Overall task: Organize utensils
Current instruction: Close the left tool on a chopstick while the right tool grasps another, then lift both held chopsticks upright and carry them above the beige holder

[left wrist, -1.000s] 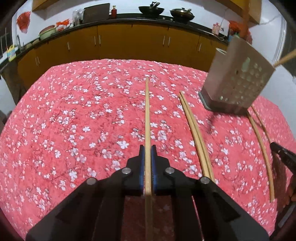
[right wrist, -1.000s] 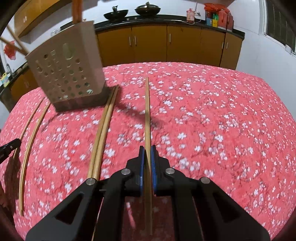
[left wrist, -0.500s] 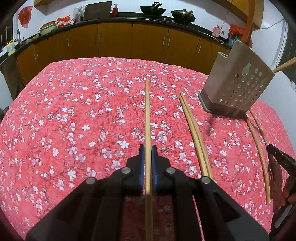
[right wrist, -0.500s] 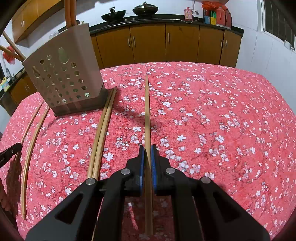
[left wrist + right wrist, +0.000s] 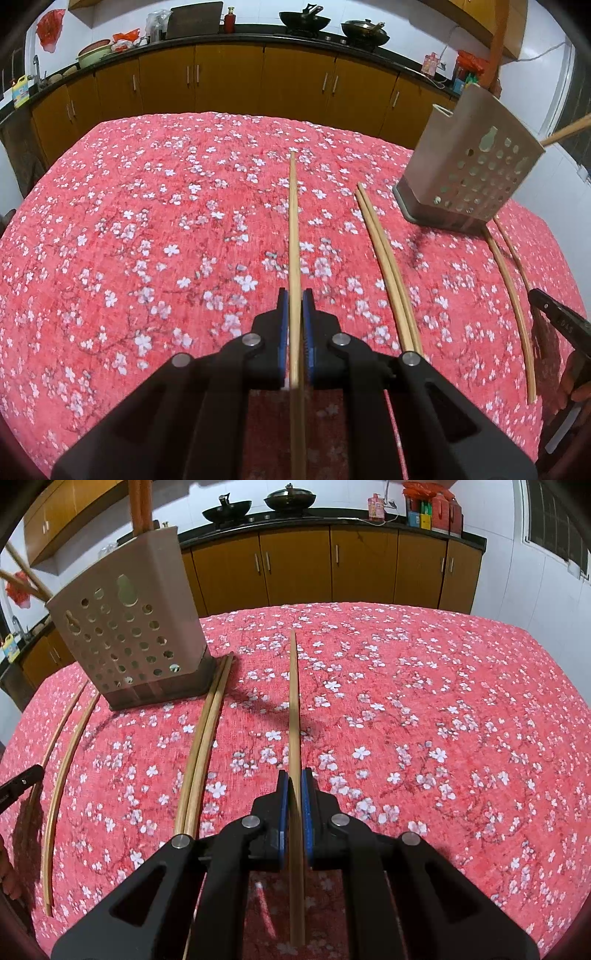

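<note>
My left gripper (image 5: 295, 295) is shut on a wooden chopstick (image 5: 293, 229) that points forward above the red floral tablecloth. My right gripper (image 5: 294, 775) is shut on another wooden chopstick (image 5: 293, 701), also pointing forward. A beige perforated utensil holder (image 5: 469, 173) stands to the right in the left wrist view and to the left in the right wrist view (image 5: 129, 642), with utensil handles sticking out. A pair of chopsticks (image 5: 388, 266) lies on the cloth beside it, also seen in the right wrist view (image 5: 205, 734). Two more chopsticks (image 5: 509, 288) lie on the holder's other side.
The table's tablecloth (image 5: 147, 240) spreads wide to the left of the left gripper and to the right of the right gripper (image 5: 443, 720). Yellow kitchen cabinets (image 5: 229, 81) with woks on the counter run behind the table.
Both grippers have lifted and drawn back a little with their chopsticks; the holder looks smaller and farther in both views.
</note>
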{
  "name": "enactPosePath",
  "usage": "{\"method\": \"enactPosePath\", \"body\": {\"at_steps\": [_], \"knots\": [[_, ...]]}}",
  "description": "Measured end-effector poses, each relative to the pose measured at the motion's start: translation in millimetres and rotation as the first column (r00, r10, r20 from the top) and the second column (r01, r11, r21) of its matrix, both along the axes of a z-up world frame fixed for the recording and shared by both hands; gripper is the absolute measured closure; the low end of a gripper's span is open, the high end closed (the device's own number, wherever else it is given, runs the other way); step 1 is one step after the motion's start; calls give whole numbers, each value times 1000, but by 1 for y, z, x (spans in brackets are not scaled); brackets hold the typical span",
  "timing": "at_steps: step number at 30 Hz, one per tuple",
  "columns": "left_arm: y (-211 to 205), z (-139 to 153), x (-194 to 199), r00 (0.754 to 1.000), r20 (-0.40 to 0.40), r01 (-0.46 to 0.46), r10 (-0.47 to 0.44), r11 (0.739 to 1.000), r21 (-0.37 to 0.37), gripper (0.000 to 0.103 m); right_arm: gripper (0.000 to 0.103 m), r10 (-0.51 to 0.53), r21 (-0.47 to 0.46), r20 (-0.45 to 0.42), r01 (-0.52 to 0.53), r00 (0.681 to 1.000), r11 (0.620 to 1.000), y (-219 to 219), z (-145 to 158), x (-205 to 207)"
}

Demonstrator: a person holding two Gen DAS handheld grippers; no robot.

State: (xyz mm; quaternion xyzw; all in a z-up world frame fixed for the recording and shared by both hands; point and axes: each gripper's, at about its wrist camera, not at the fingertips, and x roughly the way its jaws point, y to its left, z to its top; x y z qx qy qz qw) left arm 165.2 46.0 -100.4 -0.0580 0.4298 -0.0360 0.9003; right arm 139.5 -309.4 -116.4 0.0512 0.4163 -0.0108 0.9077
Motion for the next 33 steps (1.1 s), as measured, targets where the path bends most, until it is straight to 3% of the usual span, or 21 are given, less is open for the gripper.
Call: {"method": "enactPosePath", "body": {"at_steps": [19,27,33], "knots": [[-1,1,-19,1000,-12,18,-18,1000,26,95,95,1,38,29,-2,1000,999,-9,11,-25],[8,39,-26,997,74,18,-20,999,26,95,95,-23,55,152,15,988,998,-19,56,-38],[11,79,-31,983,182,11,-12,1000,11,95,95,-43,61,240,29,970,998,-25,85,-42]]}}
